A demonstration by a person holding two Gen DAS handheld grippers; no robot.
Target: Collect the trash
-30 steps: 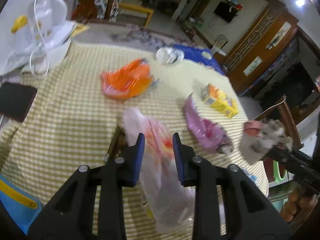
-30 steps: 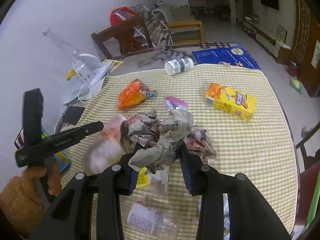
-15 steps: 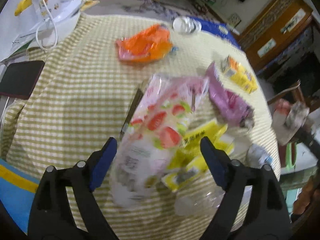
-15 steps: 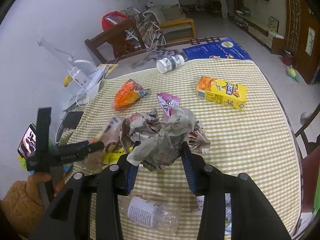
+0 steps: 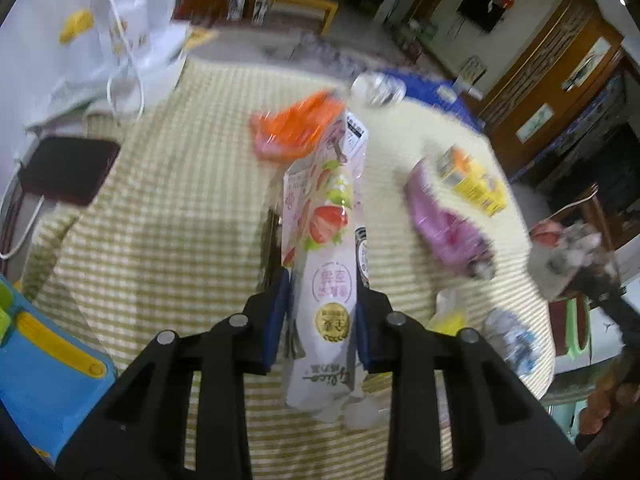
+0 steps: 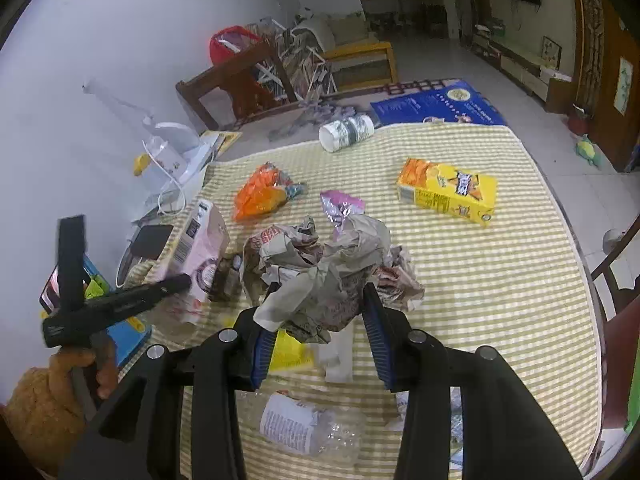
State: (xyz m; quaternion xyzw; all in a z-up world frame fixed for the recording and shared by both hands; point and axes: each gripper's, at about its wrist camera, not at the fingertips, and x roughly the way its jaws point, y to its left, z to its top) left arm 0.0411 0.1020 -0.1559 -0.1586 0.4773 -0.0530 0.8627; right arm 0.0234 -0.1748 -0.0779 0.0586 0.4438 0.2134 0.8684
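My left gripper (image 5: 322, 304) is shut on a pink strawberry snack bag (image 5: 326, 248) and holds it upright above the checked tablecloth (image 5: 172, 216). The bag also shows in the right wrist view (image 6: 196, 248). My right gripper (image 6: 318, 320) is shut on a wad of crumpled newspaper (image 6: 332, 272), held above the table. It shows at the right edge of the left wrist view (image 5: 568, 256). On the cloth lie an orange wrapper (image 6: 260, 192), a purple wrapper (image 6: 342, 206), a yellow carton (image 6: 448, 190), a clear plastic bottle (image 6: 304, 426) and a yellow wrapper (image 6: 290, 354).
A white cup (image 6: 346, 132) lies at the table's far edge. A white appliance (image 6: 172, 156), a dark phone (image 6: 150, 240) and a blue-yellow toy (image 5: 44, 364) sit at the left. Wooden chairs (image 6: 240, 80) stand behind and to the right.
My left gripper was open around the strawberry bag half a second ago; now it is shut on it and has lifted it upright. My right gripper still holds the newspaper wad, nearly still.
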